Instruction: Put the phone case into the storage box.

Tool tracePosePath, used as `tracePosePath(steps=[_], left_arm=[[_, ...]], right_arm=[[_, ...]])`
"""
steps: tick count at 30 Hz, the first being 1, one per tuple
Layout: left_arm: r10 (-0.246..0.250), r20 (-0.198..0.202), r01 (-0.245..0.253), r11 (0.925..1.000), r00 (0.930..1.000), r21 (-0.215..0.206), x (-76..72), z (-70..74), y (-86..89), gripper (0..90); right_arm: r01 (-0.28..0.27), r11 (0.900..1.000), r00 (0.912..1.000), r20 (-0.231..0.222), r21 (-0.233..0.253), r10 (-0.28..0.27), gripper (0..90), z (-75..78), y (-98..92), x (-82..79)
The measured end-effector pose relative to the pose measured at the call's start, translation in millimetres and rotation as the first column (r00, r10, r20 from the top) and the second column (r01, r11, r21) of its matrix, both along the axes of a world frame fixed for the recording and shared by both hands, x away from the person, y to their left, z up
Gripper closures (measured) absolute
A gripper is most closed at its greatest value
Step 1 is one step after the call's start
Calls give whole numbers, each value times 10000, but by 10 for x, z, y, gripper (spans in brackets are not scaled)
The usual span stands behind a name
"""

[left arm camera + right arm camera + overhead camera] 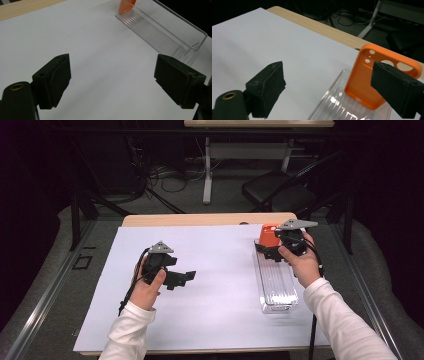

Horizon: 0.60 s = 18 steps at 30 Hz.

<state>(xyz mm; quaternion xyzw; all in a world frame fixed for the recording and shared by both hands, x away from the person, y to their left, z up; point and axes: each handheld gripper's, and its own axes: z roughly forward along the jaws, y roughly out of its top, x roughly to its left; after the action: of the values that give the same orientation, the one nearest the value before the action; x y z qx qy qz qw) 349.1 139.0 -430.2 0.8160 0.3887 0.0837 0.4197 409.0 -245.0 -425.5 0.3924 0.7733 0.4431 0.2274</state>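
Note:
An orange phone case stands on end, leaning at the far end of a clear plastic tray. My right gripper is open just above that end of the tray; its right jaw overlaps the case's edge, and nothing sits between the jaws. From above, the right gripper hovers at the case over the tray. My left gripper is open over the bare white sheet at centre left. Its own view shows the left gripper aimed at the tray and the case.
A white sheet covers most of the wooden table. Beyond the table's far edge are a black chair, a desk leg and cables on the floor.

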Motion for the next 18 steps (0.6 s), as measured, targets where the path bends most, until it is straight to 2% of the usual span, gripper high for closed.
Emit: tracePosePath(steps=[14, 18], left_arm=[[-138, 33, 137, 9999, 9999, 65, -12, -1, -5, 143], [-134, 30, 133, 9999, 9999, 67, -22, -10, -11, 143]], right_arm=[[-1110, 9935, 9937, 162, 266, 1106, 123, -51, 293, -266], [-1346, 9908, 9906, 271, 116, 1343, 123, -43, 400, -358]])
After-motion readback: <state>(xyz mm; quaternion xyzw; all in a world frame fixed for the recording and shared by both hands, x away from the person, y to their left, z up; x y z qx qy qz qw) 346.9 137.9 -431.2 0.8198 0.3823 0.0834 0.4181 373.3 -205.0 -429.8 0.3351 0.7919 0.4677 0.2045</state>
